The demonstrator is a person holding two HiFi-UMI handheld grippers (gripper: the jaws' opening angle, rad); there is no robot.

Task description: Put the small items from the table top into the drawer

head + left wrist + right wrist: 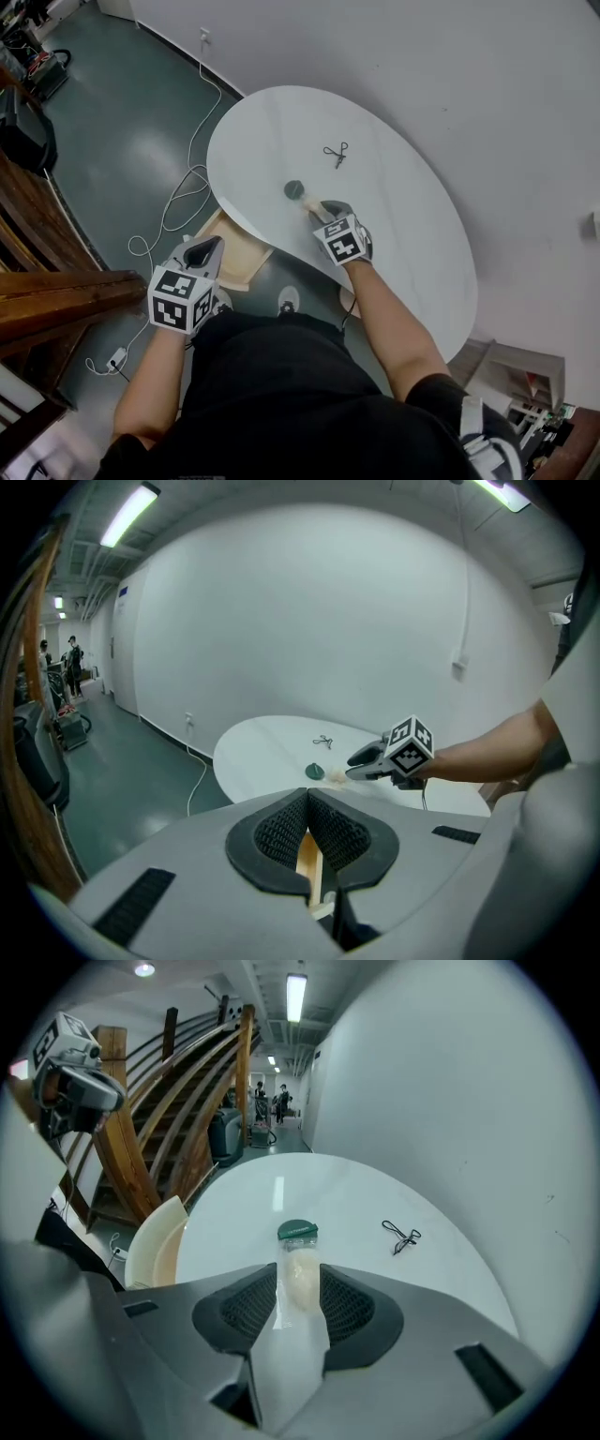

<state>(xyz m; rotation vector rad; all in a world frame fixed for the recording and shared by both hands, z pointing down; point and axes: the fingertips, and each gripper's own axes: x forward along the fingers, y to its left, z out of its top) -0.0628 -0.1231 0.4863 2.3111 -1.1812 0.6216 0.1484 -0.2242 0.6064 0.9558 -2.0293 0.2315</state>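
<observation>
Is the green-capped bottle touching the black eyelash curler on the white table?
Apart. The head view shows a stretch of bare table between the bottle and the eyelash curler. The right gripper view shows the same gap.

Around you a plain white wall (422, 66) meets a glossy dark green floor (122, 141), where a white cable (191, 141) trails beside the white oval worktop (281, 122), with a wooden staircase (202, 1101) and ceiling strip lights (294, 996) beyond.

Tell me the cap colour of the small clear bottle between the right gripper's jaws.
Dark green round cap, clearest in the right gripper view.
</observation>
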